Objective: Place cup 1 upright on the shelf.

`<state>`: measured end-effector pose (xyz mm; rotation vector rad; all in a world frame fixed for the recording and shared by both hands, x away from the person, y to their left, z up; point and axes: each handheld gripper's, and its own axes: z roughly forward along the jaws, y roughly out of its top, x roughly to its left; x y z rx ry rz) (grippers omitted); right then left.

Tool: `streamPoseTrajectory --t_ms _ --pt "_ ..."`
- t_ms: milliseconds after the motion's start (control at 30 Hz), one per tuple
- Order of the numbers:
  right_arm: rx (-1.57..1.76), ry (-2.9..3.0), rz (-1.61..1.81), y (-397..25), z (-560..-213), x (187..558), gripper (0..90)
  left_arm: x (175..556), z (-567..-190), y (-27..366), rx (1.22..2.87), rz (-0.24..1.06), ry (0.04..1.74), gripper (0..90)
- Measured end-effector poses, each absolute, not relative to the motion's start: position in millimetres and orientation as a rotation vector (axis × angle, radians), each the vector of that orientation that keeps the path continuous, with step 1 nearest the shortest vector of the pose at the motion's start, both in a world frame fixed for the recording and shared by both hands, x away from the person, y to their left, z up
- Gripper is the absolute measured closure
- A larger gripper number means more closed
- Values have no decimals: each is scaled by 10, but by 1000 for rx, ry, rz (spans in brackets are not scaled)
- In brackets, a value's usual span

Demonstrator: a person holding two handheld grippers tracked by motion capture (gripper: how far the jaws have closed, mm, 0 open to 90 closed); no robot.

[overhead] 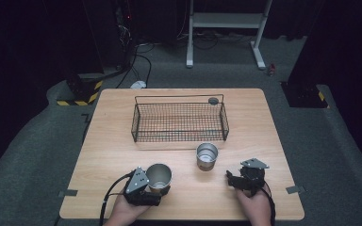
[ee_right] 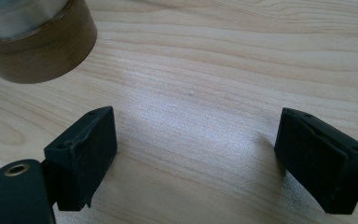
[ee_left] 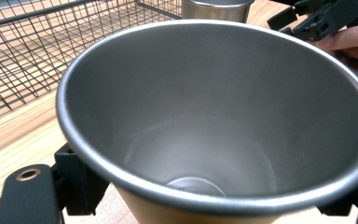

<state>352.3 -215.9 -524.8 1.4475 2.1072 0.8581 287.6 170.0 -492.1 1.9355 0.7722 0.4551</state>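
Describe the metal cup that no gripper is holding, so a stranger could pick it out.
On the wooden table, look just in front of the wire basket, near its right end. The free cup stands upright there alone, unlike the tilted cup clamped in the left gripper.

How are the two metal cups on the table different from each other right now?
The near cup is gripped by the left gripper and tilted, while the far cup stands upright and free on the table. The near cup lies farther from the wire basket; the far cup stands just in front of it. Both are plain, empty steel cups.
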Motion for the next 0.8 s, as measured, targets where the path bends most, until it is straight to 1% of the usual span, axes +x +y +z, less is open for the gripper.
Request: streamPoseTrajectory --t_ms 800 --pt "1446 2108 859 -2159 -5248 3524 127 2930 -4786 1936 1851 528 839 163"
